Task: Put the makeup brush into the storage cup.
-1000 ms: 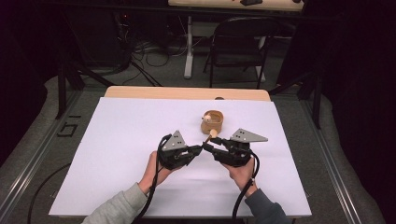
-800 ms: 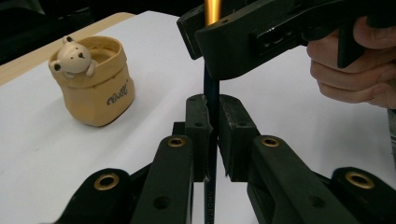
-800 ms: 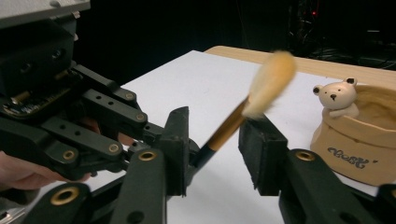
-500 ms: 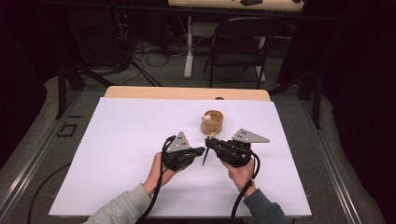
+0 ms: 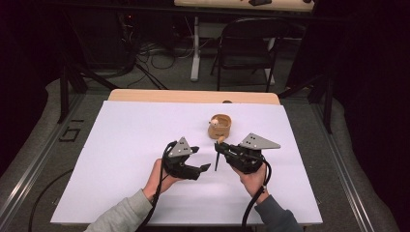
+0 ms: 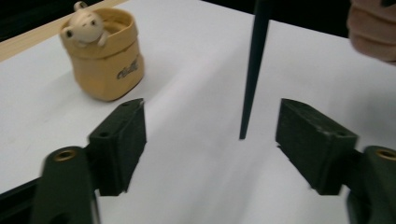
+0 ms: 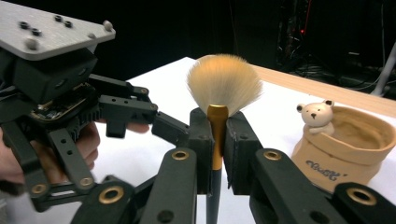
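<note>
- The right gripper (image 7: 217, 140) is clamped on the gold ferrule of a makeup brush (image 7: 223, 84), bristles up, the dark handle (image 6: 254, 65) hanging with its tip just above the white table (image 5: 121, 145).
- The left gripper (image 6: 210, 140) has just been opening; its jaws stand apart with the handle's tip between them, touching neither pad.
- The tan holder with a bear figure (image 5: 220, 126) sits just beyond both grippers.
- Risk: the grip sits high on a smooth ferrule, so the brush may pivot or slip when tilted towards the holder.
- Risk: the left jaws are close enough to knock the handle if that hand shifts.
</note>
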A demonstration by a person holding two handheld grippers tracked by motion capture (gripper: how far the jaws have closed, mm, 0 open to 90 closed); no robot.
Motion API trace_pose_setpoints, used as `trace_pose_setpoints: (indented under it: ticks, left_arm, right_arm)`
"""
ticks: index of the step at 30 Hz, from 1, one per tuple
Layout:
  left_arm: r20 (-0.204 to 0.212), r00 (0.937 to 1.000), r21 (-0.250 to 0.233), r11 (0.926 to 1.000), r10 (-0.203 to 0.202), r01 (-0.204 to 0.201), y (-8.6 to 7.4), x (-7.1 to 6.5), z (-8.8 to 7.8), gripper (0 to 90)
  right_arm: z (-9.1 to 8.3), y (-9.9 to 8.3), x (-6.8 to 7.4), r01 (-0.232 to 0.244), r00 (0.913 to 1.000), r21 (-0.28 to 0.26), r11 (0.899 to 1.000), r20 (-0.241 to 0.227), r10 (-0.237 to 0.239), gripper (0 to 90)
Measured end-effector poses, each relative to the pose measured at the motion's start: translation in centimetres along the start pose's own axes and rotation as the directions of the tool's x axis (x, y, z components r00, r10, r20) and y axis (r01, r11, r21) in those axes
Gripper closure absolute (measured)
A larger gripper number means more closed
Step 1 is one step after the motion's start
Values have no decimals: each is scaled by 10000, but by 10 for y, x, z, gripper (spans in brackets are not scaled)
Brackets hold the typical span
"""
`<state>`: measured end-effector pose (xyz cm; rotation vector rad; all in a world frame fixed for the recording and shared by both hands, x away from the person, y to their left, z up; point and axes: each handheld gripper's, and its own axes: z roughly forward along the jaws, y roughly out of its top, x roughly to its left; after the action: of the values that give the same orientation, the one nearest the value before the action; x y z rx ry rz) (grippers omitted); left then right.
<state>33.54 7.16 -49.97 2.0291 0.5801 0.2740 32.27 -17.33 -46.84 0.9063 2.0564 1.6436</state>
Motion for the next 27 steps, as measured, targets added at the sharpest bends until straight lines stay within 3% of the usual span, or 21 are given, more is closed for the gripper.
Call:
trace_pose_setpoints:
  ticks: [3, 10, 20, 27]
  left_arm:
    - [-220, 9997, -104, 9999, 68, -70, -4, 3, -6, 154]
    - [-907, 9950, -455, 9982, -429, 389, -14, 14, -21, 0]
    - [-1544, 9858, -1049, 9933, -655, 495, -40, 31, -55, 0]
    - [-1922, 9809, -1178, 9930, -307, 80, -58, 34, -71, 0]
  right_arm:
    - [1, 0, -1, 81, 10000, 132, 9999, 54, -82, 832]
    - [-2, 2, -2, 384, 9991, 256, 9989, 189, -389, 832]
    - [-7, 6, -6, 592, 9970, 403, 9974, 470, -611, 832]
    - [-10, 7, -10, 733, 9955, 592, 9956, 561, -766, 832]
